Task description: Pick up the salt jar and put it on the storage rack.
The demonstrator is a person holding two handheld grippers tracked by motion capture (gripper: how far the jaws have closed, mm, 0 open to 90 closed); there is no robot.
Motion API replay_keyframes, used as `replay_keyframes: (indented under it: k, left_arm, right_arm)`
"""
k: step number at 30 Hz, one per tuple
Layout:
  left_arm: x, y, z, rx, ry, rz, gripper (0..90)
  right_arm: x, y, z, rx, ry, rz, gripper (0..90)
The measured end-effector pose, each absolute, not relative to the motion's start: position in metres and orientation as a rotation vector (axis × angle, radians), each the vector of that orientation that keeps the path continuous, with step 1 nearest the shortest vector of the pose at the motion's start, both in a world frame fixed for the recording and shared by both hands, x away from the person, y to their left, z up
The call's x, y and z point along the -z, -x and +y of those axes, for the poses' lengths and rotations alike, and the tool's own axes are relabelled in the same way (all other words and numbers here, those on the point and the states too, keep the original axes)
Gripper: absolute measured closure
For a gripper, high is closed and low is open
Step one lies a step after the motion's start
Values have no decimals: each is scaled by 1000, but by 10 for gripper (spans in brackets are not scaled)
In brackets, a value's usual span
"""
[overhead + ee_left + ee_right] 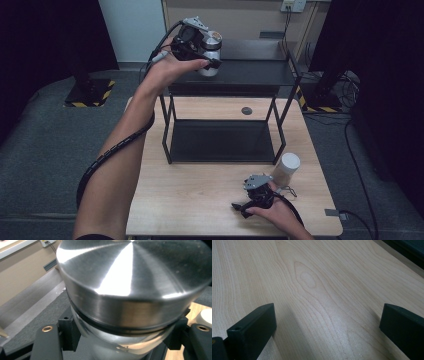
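My left gripper (206, 56) is raised over the top shelf of a black metal rack (252, 72), shut on a jar (213, 40) with a brushed steel lid and a pale body. In the left gripper view the steel lid (135, 277) looms close, and the black jaws clamp the jar's body just under it from both sides. My right gripper (240, 210) rests on the wooden table (190, 195) near the front right. In the right gripper view it (327, 325) is open, with bare wood between its jaws.
A second jar with a white lid (286, 167) stands on the table just behind the right hand, beside the rack's front right leg. The rack's lower shelf (220, 141) is a bare dark panel. Cables trail across the grey floor to the right.
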State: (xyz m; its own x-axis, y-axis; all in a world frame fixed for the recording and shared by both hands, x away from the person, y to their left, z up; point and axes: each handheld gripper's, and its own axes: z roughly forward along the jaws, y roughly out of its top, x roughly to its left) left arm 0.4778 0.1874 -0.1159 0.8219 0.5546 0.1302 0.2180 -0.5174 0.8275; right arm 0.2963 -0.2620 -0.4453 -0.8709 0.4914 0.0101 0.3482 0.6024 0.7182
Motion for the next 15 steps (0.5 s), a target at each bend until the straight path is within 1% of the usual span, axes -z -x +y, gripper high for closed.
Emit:
replay_keyframes:
  k: [15]
  left_arm:
    - [122,-484,184,-466,-2109,616,300]
  right_arm:
    - [445,-296,-262,-1122,-700,2640,14]
